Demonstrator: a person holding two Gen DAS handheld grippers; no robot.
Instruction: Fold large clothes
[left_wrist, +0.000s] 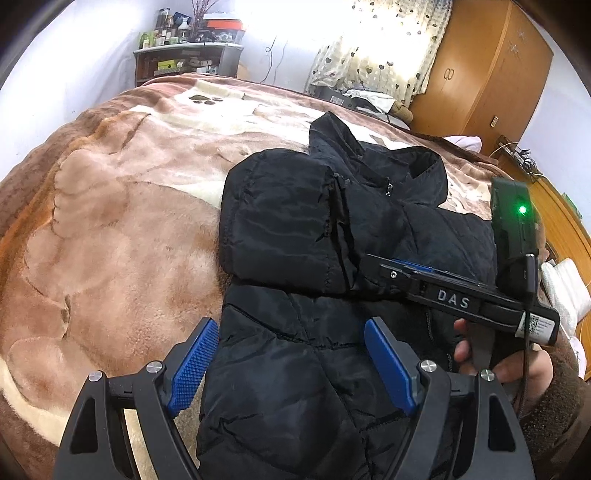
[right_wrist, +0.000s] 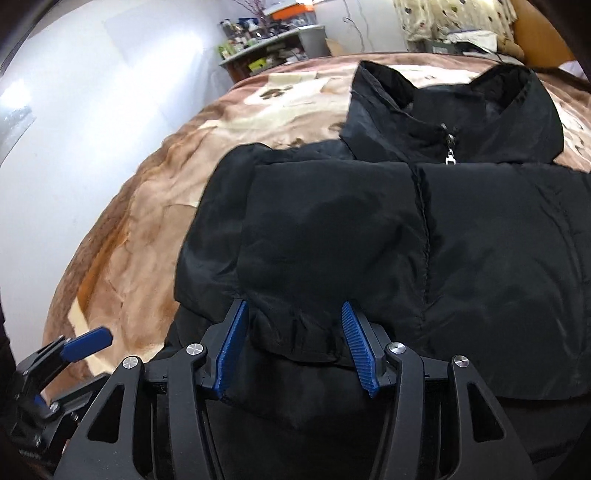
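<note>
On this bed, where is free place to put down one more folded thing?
The blanket is bare left of the jacket, out to the bed's edge, and beyond the collar toward the shelf. The right side is crowded: the right gripper and a hand are there.

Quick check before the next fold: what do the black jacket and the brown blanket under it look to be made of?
Black padded jacket: looks like smooth synthetic shell, nylon or polyester, going by its slight sheen, fine wrinkles and stitched puffy panels; the filling cannot be seen. Its zip pull glints like metal. Brown and cream patterned blanket: looks like plush fleece, from its matte, fuzzy nap and soft creases.
</note>
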